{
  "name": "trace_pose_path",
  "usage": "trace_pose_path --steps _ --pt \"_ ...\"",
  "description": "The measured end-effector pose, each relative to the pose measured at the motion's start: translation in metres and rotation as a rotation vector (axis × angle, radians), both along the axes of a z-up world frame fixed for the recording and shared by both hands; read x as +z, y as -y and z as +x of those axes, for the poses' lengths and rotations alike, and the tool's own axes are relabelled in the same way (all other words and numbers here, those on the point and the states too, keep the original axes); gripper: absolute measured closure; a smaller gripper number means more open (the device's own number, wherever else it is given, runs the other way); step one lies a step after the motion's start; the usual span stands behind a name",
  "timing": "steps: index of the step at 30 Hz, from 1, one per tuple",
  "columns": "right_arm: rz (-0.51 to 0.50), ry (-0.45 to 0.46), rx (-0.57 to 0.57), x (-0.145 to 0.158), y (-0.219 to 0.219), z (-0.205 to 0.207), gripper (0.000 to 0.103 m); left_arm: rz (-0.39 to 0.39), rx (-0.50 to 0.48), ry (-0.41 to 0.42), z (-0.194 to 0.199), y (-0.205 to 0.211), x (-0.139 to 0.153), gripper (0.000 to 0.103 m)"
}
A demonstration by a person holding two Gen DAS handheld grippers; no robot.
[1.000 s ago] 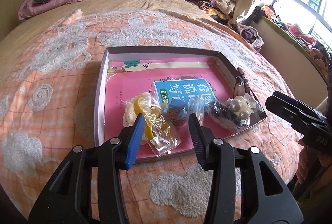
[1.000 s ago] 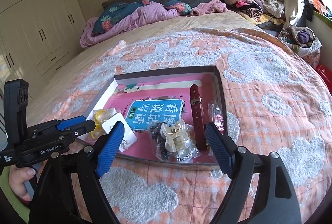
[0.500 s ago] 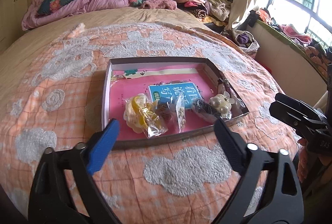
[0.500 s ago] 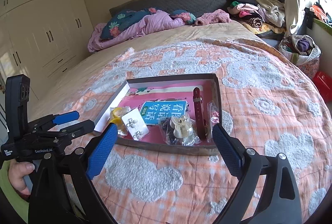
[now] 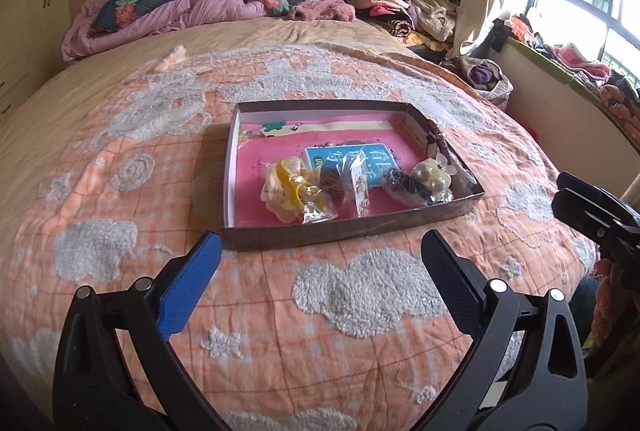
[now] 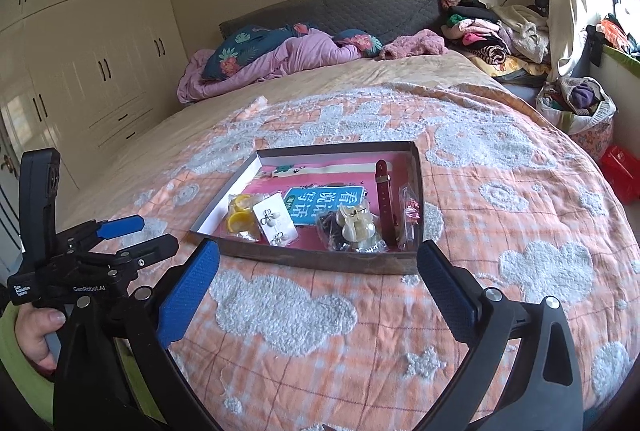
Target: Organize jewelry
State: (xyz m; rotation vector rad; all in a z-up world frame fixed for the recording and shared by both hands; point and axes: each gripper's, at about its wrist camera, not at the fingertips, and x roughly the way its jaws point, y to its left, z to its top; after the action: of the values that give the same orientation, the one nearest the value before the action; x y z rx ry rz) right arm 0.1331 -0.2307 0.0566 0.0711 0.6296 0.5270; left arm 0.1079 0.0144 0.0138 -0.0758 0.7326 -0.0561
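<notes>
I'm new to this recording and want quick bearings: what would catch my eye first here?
A shallow box sits mid-bed on the orange quilt, holding bagged jewelry over a pink book. Inside, a pearly hair clip lies near the front wall, a dark red strap along the right side, and yellow rings at the left. Both grippers hang open and empty short of it.

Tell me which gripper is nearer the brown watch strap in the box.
Right. The watch strap lies at the box's right side, nearly ahead of the right gripper; the left gripper faces the box's opposite end.
</notes>
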Motion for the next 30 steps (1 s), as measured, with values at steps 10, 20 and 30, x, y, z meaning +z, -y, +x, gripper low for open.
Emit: trace_pose_path --steps 10,20,30 --pt "-0.016 0.019 -0.02 -0.006 0.006 -0.016 0.004 -0.014 0.032 -0.011 -0.014 -0.003 -0.014 0.009" --pt "-0.054 0.017 -0.035 -0.029 0.009 -0.026 0.004 -0.033 0.04 -0.018 -0.022 -0.002 -0.03 0.009" --pt "-0.065 0.052 -0.042 -0.041 0.008 -0.037 0.004 -0.033 0.06 -0.004 -0.027 -0.004 -0.035 0.009"
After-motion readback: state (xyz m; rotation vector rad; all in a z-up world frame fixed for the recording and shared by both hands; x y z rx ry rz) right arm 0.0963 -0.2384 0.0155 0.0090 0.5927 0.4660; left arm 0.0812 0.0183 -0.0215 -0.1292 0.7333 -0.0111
